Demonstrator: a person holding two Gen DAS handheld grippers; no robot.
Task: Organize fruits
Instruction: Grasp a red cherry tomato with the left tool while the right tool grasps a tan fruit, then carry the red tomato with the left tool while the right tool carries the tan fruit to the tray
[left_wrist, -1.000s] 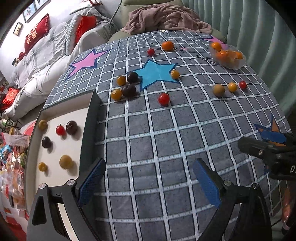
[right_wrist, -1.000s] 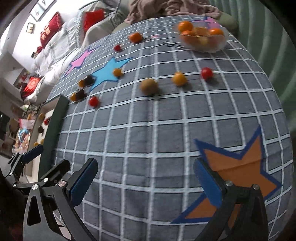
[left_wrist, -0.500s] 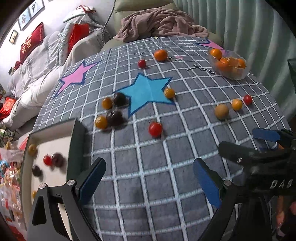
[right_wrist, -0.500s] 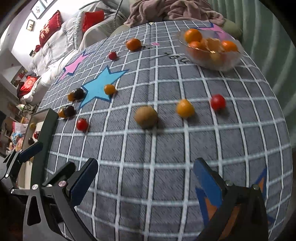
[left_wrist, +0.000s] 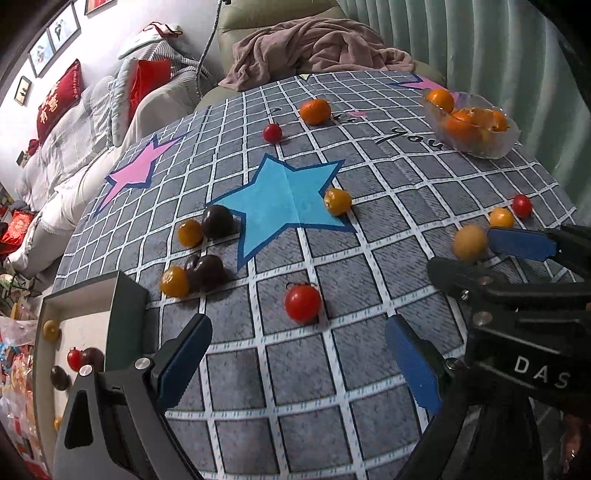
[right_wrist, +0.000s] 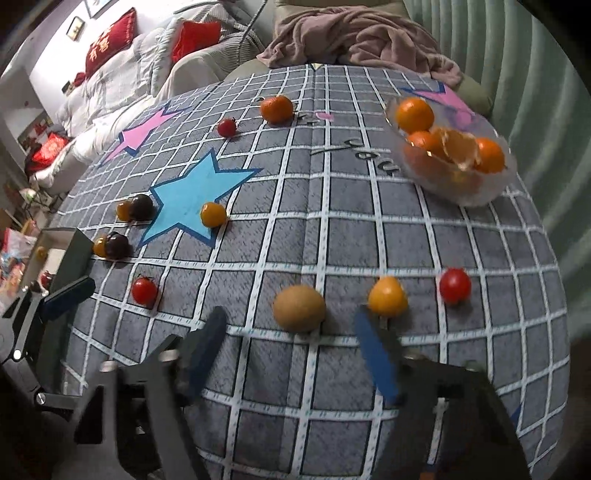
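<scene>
Right tool (right_wrist: 290, 360) spread wide, holding nothing, low over surface (right_wrist: 332, 240). Brown fruit (right_wrist: 299, 308) just ahead between its fingers, untouched; yellow tomato (right_wrist: 388, 297) at right fingertip, red tomato (right_wrist: 455, 285) beyond. Left tool (left_wrist: 297, 356) also spread wide, holding nothing; red tomato (left_wrist: 303, 303) just ahead between fingers. Tray (left_wrist: 125, 314) with small fruits at left. Bowl (right_wrist: 465, 184) of oranges far right.

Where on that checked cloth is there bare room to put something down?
Bare squares lie between the blue star and the glass bowl, and just before the left gripper. Crowded: the dark and yellow fruits by the tray.
</scene>
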